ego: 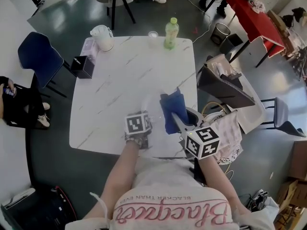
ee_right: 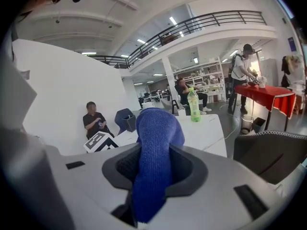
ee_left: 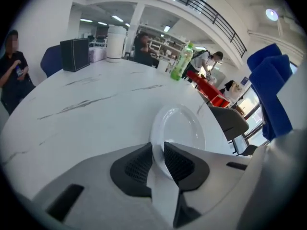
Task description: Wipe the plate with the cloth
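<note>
Cloth (ee_right: 156, 166) of blue knit; round plate (ee_left: 182, 126)

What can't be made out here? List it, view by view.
- Head view: the clear plate nearly vanishes against the white table; the cloth overlaps its right side.
- Right gripper view: the cloth fills the middle; no plate shows.
- Left gripper view: the plate's near rim is hidden between the jaws.
- Bottle label: too small in every view.

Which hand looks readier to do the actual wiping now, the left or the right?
Right, probably. The right tongs are clamped on the blue cloth, ready to wipe. The left tongs grip the plate by its near rim, so that hand seems better kept holding it steady.
</note>
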Demonstrator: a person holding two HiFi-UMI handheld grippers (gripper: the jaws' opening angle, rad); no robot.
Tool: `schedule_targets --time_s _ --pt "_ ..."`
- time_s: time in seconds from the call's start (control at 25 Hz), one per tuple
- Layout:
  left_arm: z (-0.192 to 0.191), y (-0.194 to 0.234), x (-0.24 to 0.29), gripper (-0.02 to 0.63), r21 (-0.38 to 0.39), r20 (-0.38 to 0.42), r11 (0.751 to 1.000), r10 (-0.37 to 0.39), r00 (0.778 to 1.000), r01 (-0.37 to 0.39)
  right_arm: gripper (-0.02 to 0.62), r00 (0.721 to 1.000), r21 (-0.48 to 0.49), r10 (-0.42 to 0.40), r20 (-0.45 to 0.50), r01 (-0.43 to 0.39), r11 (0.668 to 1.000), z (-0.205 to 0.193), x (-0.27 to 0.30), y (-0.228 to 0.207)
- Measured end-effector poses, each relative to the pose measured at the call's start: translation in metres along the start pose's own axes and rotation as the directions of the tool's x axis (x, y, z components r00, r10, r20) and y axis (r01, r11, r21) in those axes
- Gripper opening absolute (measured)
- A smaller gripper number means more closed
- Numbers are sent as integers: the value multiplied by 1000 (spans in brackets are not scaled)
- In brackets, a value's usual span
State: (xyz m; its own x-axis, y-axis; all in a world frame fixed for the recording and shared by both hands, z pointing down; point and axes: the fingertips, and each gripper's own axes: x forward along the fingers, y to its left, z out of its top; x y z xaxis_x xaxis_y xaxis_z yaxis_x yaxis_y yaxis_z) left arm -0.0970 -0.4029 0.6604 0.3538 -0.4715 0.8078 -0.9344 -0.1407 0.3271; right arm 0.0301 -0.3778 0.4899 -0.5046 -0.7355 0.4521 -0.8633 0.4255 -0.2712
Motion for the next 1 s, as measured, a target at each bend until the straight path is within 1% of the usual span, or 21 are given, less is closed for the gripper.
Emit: schedule_targets --time_s 0.12,0.2,0.32,0.44,0.52,0.72,0.84,1.0 --pt "2 -3 -9 55 -59 46 997 -53 998 55 117 1000 -2 1 7 -1 1000 2 -2 2" --pt "5 -7 -16 44 -90 86 990 -99 991 106 117 1000 -2 2 11 -2 1000 3 -3 3" --pt "11 -15 -26 29 -117 153 975 -169 974 188 117 1000 -7 5 19 -5 1000 5 -4 5" --pt "19 -25 -38 17 -128 214 956 -232 949 262 117 1000 -14 7 30 -6 1000 7 -7 9" --pt "23 -27 -45 15 -122 238 950 -252 938 287 117 999 -17 6 40 -6 1000 10 -8 11" --pt "32 -28 -64 15 -87 290 946 -275 917 311 117 996 -18 -4 85 5 1000 21 -13 14" --pt "42 -33 -82 15 -61 337 939 -300 892 339 117 994 -16 -8 113 10 1000 28 -16 16" --pt "60 -39 -113 15 13 408 939 -319 856 344 117 987 -20 -10 162 13 1000 41 -19 22"
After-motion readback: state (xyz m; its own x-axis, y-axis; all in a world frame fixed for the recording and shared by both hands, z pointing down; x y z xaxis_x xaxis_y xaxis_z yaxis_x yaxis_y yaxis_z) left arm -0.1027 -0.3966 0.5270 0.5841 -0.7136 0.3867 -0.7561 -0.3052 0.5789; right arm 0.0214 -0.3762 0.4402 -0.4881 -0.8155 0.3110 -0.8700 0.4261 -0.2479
